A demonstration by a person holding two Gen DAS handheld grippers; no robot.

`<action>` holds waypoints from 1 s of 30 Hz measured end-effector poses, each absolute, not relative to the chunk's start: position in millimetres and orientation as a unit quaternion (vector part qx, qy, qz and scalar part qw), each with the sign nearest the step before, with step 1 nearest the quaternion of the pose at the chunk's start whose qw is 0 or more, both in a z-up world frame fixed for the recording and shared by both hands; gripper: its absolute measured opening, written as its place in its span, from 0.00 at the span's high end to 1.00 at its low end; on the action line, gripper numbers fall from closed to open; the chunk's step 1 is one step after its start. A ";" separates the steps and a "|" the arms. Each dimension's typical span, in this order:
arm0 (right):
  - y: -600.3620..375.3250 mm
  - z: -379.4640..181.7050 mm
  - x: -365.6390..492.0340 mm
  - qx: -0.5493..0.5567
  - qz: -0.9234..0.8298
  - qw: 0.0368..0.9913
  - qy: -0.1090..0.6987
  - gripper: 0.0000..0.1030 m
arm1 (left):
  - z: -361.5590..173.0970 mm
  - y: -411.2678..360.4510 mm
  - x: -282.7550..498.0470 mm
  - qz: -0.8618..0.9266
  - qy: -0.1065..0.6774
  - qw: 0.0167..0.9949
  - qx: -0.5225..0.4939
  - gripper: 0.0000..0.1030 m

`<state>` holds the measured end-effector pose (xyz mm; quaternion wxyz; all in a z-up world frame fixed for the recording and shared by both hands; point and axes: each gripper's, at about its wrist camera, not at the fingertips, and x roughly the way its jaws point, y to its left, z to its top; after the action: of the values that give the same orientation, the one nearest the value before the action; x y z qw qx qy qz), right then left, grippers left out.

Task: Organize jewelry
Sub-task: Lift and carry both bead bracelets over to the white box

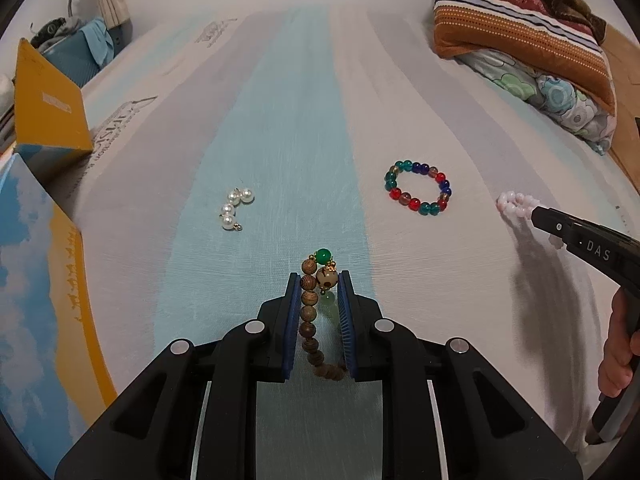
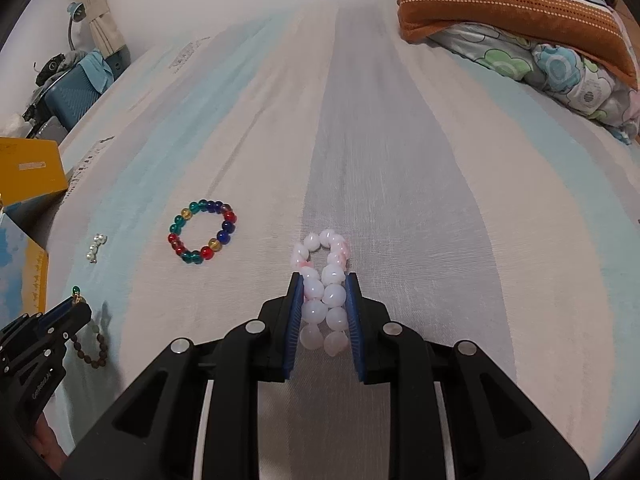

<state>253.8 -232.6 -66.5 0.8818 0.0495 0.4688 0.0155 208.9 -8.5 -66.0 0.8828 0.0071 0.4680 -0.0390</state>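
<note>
My left gripper is shut on a wooden bead bracelet with a green bead; part of it hangs below the pads. It also shows in the right wrist view. My right gripper is shut on a pink bead bracelet, squeezed into two rows; it also shows in the left wrist view. A multicoloured glass bead bracelet lies flat on the striped bedsheet between the grippers. A short pearl strand lies to the left.
Yellow and blue cardboard boxes stand along the left edge of the bed. A striped pillow and a floral quilt are piled at the far right. A blue suitcase stands beyond the far left corner.
</note>
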 end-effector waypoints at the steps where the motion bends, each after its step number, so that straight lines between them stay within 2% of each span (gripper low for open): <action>1: -232.6 -63.8 252.1 0.050 0.015 0.883 0.467 0.80 | -64.0 -8.3 207.8 -0.039 0.467 0.884 0.007 0.83; 30: -209.0 -2.7 210.7 0.038 0.027 0.896 0.441 0.80 | -5.6 1.4 163.6 -0.032 0.436 0.899 0.009 0.82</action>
<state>210.7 -209.0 -2.7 0.8964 0.0378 0.4408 0.0267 163.6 1.4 -5.6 0.8994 0.0087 0.4358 -0.0317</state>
